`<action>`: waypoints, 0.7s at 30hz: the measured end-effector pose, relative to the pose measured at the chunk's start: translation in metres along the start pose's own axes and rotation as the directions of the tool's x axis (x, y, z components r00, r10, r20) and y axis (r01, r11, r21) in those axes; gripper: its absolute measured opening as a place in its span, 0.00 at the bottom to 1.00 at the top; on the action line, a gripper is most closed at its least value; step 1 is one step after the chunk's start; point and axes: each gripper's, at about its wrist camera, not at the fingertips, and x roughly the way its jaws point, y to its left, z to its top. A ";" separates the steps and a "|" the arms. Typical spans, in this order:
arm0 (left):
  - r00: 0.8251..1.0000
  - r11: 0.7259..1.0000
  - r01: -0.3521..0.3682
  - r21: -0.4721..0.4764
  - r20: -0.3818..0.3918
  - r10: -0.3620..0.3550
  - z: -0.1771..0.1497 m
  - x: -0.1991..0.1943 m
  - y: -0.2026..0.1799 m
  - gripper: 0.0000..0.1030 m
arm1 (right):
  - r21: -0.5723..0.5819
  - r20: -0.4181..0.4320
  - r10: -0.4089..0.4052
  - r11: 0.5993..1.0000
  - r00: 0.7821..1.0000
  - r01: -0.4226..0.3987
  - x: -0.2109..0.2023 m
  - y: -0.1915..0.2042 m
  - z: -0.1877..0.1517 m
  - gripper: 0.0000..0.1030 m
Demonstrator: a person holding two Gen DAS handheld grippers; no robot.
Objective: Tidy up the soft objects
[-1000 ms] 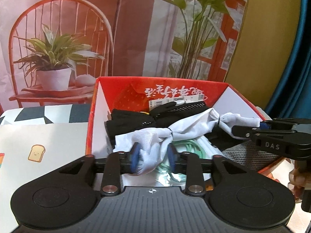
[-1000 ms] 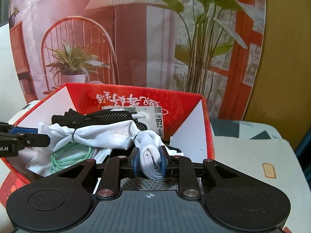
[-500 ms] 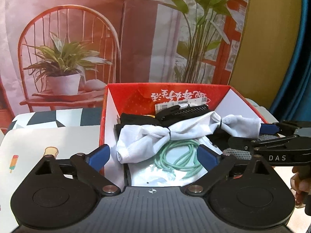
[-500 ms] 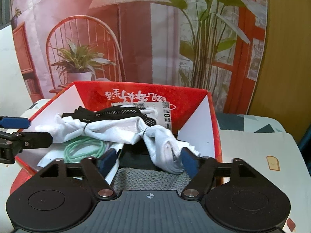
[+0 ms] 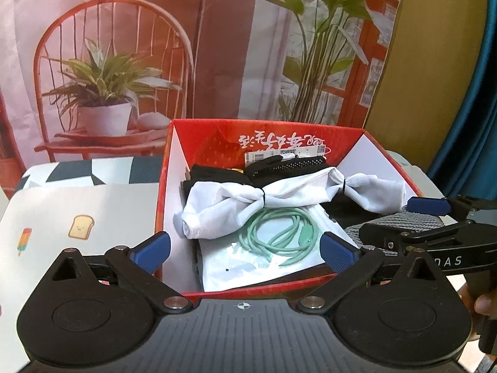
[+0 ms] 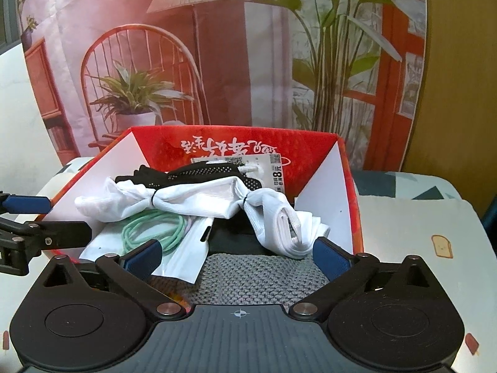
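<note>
A soft white cloth bundle (image 5: 279, 199), cinched by two dark bands into a bow-like shape, is lying across the open red cardboard box (image 5: 160, 192) on the bench, resting over a coiled mint-green cord (image 5: 279, 233), black fabric items and a grey knit piece (image 6: 261, 276). The left gripper (image 5: 245, 248) and right gripper (image 6: 237, 255) have just been opening; both are standing wide, blue pads clear of the bundle, holding nothing.
</note>
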 end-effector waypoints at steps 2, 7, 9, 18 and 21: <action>1.000 1.000 0.006 -0.014 -0.010 -0.006 0.000 0.001 0.000 1.00 | 0.000 -0.002 0.000 1.000 1.000 0.000 -0.001 0.000 -0.001 1.00; 0.999 0.998 0.031 -0.054 -0.037 -0.033 -0.003 0.006 0.003 1.00 | 0.007 -0.017 -0.004 1.000 1.000 0.004 -0.002 0.001 -0.002 1.00; 0.998 0.999 0.026 -0.046 -0.048 -0.028 -0.004 0.008 0.001 1.00 | 0.011 -0.021 -0.003 1.000 1.000 0.003 -0.002 0.001 -0.004 1.00; 0.999 1.000 -0.016 -0.022 -0.051 0.015 -0.006 0.009 -0.005 1.00 | 0.040 -0.027 -0.002 0.999 1.000 0.003 -0.001 -0.001 -0.009 1.00; 0.999 0.999 -0.027 -0.019 -0.044 0.026 -0.008 0.009 -0.006 1.00 | 0.051 -0.031 0.006 0.999 0.999 -0.005 -0.001 -0.002 -0.009 1.00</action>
